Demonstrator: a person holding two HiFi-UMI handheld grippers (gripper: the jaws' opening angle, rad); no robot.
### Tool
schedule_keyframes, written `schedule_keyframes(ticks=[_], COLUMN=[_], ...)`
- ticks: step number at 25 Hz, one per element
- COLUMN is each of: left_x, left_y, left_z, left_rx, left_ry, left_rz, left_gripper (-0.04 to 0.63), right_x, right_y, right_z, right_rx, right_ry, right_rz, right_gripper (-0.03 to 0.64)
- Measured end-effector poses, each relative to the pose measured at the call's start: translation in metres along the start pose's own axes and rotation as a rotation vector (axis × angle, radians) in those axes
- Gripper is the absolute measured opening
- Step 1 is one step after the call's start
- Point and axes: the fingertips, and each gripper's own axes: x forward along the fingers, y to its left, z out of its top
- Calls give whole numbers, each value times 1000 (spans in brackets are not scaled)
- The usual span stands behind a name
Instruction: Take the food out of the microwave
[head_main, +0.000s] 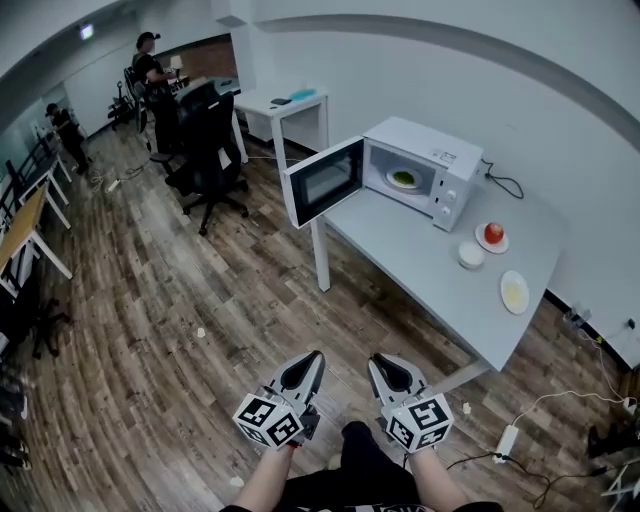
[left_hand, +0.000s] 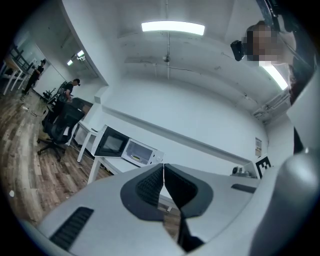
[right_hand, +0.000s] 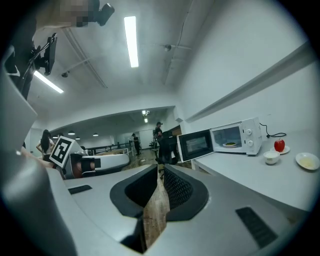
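**Office w/ wood floor (head_main: 200, 330): microwave (head_main: 440, 165) open on grey bench (head_main: 430, 265)**

Long white-walled room, people (head_main: 150, 65) & black office chairs (head_main: 208, 140) at upper left of the head view. The bench runs from frame centre toward the lower right; the microwave sits at its upper end, door (head_main: 322, 182) swung wide toward the left of frame. Inside, on a white plate (head_main: 390, 180), lies the food (head_main: 404, 179), greenish-yellow, not yet taken out. On the bench, lower right of the microwave: a saucer (head_main: 482, 243) w/ a red round fruit (head_main: 493, 233), a small white bowl (head_main: 471, 255) just beside it, then a 2nd plate (head_main: 514, 309) w/ smth pale yellow nearer the bench's lower edge. Both grippers are at bottom centre of the head view, over the floor, well apart from the bench, pointing toward it. The left gripper (head_main: 314, 357): jaws closed tip to tip, nothing btwn. The right gripper (head_main: 379, 360): jaws a thin slit apart, only floor seen thru the gap, holding nothing. A white power strip (head_main: 507, 440) w/ cable lies on the floor at lower right
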Motion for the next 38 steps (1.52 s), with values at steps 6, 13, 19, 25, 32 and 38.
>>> schedule_keyframes(ticks=[6, 13, 19, 25, 32, 38], left_x=[21, 75, 126, 170, 223, 256], left_y=[31, 61, 78, 111, 147, 161], left_z=[4, 22, 26, 32, 38, 26], left_rx=[-7, 6, 5, -14, -21, -51], left_ry=[3, 6, 33, 36, 48, 63], left_rz=[26, -5, -50, -57, -76, -96], left_gripper=[13, 13, 12, 13, 13, 14], right_x=[34, 79, 112, 152, 198, 222], right_y=[-16, -55, -98, -128, -169, -193], right_z=[-1, 18, 28, 38, 43, 42], right_rx=[12, 19, 55, 51, 61, 45], right_ry=[3, -22, -24, -17, -8, 18], right_rz=[11, -9, -50, -54, -75, -75], right_gripper=[57, 56, 57, 57, 57, 57])
